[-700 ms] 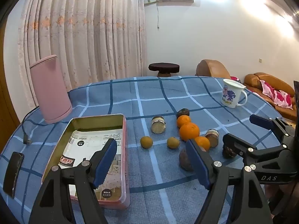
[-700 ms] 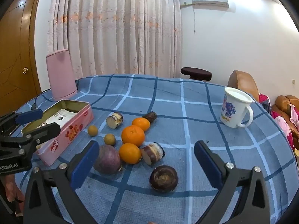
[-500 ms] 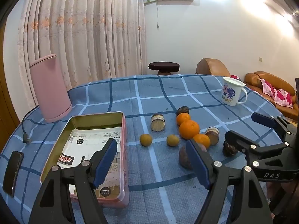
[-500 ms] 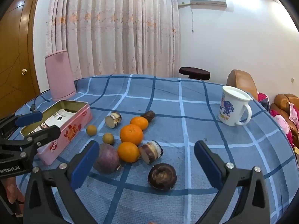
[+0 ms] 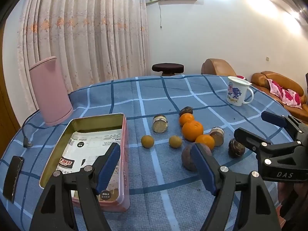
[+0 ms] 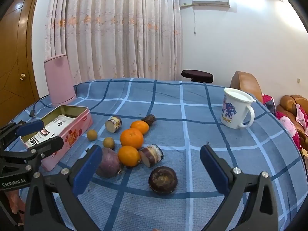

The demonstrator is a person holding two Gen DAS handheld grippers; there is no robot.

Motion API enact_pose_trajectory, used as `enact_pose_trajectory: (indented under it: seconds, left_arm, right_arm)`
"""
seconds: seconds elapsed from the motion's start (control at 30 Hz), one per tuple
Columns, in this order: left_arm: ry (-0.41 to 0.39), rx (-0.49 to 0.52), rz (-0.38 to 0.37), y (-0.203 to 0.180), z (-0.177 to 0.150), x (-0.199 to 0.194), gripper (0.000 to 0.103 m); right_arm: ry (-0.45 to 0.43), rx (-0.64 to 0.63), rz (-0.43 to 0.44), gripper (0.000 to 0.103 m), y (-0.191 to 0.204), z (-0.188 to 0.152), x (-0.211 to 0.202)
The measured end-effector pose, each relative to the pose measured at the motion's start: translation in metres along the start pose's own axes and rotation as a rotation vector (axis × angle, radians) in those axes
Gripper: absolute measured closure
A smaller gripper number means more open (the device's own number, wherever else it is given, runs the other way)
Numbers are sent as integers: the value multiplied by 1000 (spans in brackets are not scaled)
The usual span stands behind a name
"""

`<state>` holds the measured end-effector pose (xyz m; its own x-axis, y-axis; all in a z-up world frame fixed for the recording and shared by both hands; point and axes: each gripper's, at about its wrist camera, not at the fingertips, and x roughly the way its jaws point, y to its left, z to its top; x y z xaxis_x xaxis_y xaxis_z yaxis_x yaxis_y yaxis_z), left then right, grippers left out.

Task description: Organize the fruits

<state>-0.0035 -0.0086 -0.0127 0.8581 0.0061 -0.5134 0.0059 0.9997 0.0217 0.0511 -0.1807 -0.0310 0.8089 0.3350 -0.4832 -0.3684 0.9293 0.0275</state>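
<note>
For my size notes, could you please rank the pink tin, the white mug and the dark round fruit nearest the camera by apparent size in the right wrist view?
1. pink tin
2. white mug
3. dark round fruit, though nearness enlarges it

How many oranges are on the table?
3, in a touching row on the blue checked cloth: the far orange, the biggest middle orange, and the near orange beside the purple fruit. None looks hidden.

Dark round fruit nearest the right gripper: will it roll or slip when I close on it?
The dark round fruit looks squat with a flattish top, so probably rolls little. Its skin seems wrinkled and dull, likely grippy. Right gripper is open wide enough.
</note>
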Motion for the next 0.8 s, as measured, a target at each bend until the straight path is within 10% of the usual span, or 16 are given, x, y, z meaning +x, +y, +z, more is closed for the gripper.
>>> enact_pose_trajectory:
  seconds: [0.8]
  left_arm:
    - [1,-5,-2,0,0,0,25]
  right_arm:
    - [11,4,-1,0,0,-4,1]
